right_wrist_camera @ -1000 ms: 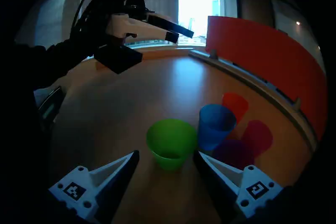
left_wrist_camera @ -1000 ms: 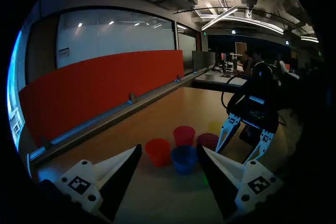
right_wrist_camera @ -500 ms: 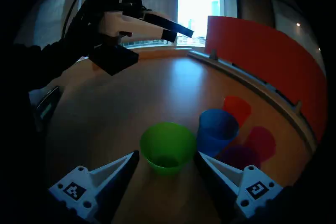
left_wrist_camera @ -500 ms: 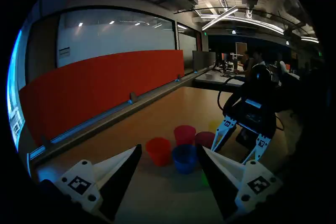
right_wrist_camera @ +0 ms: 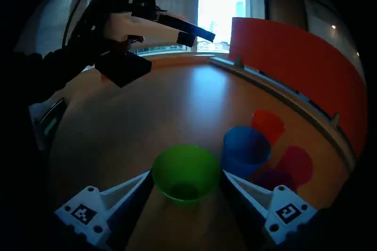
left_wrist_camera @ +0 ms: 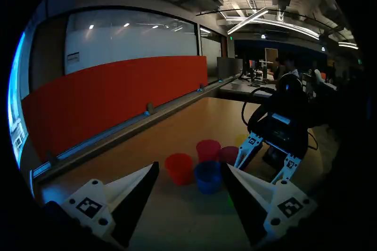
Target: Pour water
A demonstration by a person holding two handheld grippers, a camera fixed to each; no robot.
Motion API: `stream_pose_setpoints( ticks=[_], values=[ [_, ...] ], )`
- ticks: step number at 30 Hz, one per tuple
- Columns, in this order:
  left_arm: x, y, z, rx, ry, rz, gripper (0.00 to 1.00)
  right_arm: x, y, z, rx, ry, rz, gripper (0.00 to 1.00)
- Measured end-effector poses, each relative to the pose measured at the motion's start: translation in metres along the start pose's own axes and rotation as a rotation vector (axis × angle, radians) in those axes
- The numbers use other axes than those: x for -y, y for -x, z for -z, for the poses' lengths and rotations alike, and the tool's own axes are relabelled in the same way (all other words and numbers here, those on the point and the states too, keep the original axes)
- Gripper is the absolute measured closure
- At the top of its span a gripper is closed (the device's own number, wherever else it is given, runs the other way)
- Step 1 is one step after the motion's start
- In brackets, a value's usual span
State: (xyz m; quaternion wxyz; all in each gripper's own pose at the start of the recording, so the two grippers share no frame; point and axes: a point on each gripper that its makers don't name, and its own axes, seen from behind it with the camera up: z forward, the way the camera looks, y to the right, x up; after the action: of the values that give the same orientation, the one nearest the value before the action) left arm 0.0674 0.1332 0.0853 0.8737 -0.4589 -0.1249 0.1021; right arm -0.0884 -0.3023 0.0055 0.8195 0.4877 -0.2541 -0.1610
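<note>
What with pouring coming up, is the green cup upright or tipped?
Upright: the green cup stands on the table, open rim facing up.

The right gripper (right_wrist_camera: 186, 172) has moved up to the green cup (right_wrist_camera: 184, 190). A second ago the green cup stood a little way in front of its two fingers. Now the green cup sits right between the fingertips, and its rim fills the gap from side to side. I cannot tell if the fingers touch it. The blue cup (right_wrist_camera: 245, 149), just right of the green cup, looks nearer too. The left gripper (right_wrist_camera: 195, 34), far behind the green cup, has slid a little to the left. In the left gripper view, the right gripper has come in closer to the cups.
</note>
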Motion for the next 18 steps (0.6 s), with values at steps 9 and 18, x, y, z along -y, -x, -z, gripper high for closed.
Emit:
stream_pose_setpoints(
  ticks=[9, 18],
  values=[
    [0.001, 0.0, 0.002, 0.0, -0.001, 0.0, 0.04, 0.001, -0.001, 0.001, 0.002, -0.009, -0.015, 0.08],
    [0.001, 0.002, 0.003, 0.006, -0.002, -0.001, 0.04, 0.004, -0.011, 0.018, -0.024, -0.02, -0.019, 0.08]
  ],
)
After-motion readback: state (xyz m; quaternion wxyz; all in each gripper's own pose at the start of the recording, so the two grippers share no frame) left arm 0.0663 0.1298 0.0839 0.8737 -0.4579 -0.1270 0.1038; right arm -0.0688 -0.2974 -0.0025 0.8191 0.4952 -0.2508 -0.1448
